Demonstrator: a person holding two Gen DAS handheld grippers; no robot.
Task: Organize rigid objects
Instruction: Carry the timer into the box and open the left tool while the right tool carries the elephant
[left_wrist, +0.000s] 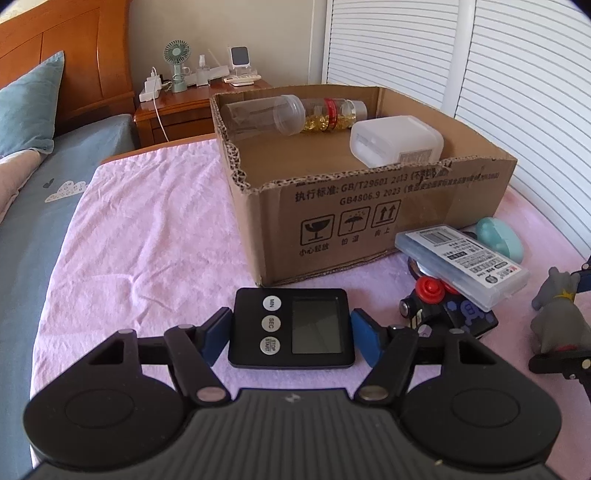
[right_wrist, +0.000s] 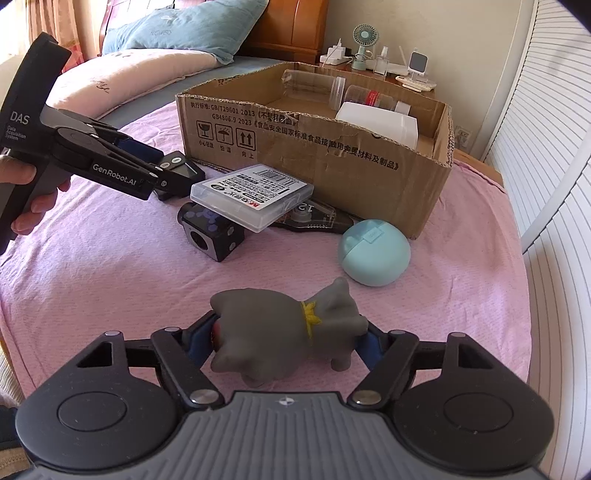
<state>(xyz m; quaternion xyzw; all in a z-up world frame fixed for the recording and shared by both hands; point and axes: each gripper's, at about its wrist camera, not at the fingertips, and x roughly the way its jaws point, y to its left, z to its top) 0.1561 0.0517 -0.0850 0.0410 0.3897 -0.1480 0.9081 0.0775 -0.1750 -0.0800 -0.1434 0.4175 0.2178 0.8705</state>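
1. Gripping the black timer (left_wrist: 291, 328) by its two side edges, the left gripper (left_wrist: 291, 332) is pressing its blue pads against the casing; lifting straight up would help avoid dragging the pink cloth (left_wrist: 147, 240).
2. Closing round the grey toy animal (right_wrist: 291, 332), the right gripper (right_wrist: 288, 339) has jaws touching both flanks; squeezing at mid-body should stop it twisting.
3. Both grippers are pointing steeply downward at the bed, with the cardboard box (left_wrist: 369, 218) waiting just beyond.

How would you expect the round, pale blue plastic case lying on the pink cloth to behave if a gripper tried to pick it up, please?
The round pale blue plastic case looks smooth and domed, so flat pads may slip off its curve. Its rounded shape suggests it could rock or roll if nudged. It looks rigid, probably light.
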